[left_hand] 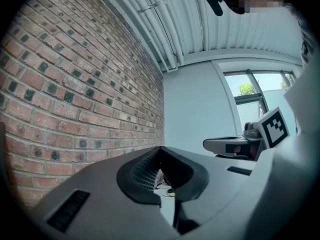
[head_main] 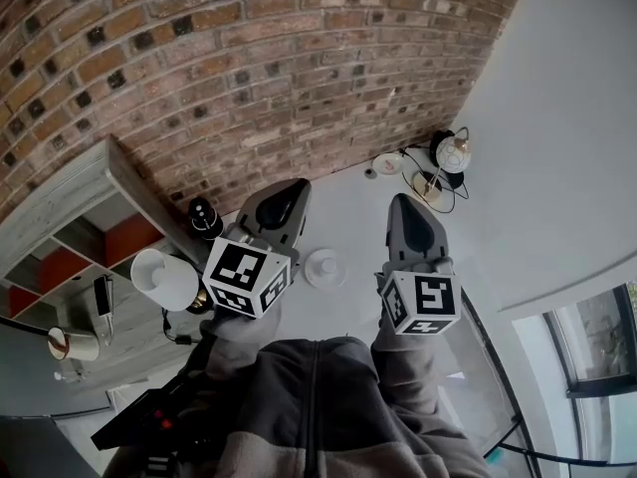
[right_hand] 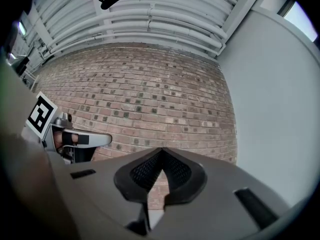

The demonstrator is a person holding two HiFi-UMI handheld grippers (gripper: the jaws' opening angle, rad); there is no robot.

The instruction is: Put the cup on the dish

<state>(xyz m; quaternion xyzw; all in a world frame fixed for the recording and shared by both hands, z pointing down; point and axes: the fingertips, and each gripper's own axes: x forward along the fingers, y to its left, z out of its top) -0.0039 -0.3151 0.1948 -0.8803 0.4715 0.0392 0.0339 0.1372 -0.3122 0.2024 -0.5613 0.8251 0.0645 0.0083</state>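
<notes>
Left gripper (left_hand: 160,151): grey plastic jaws are pressing together, empty.
Right gripper (right_hand: 161,151): likewise pressing together, gripping nothing.
Cup: seemingly the small round white piece (head_main: 325,267) sitting on the white tabletop (head_main: 348,202) between them.
Handling: probably light, rigid, slick, breakable; pinching its rim suits.

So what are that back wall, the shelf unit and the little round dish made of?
The wall is rough red-brown brick with pale mortar lines and a matte finish. The shelf unit looks like grey, weathered wood, since plank grain shows. The dish is smooth and white, maybe ceramic or plastic, but it is too small to tell.
</notes>
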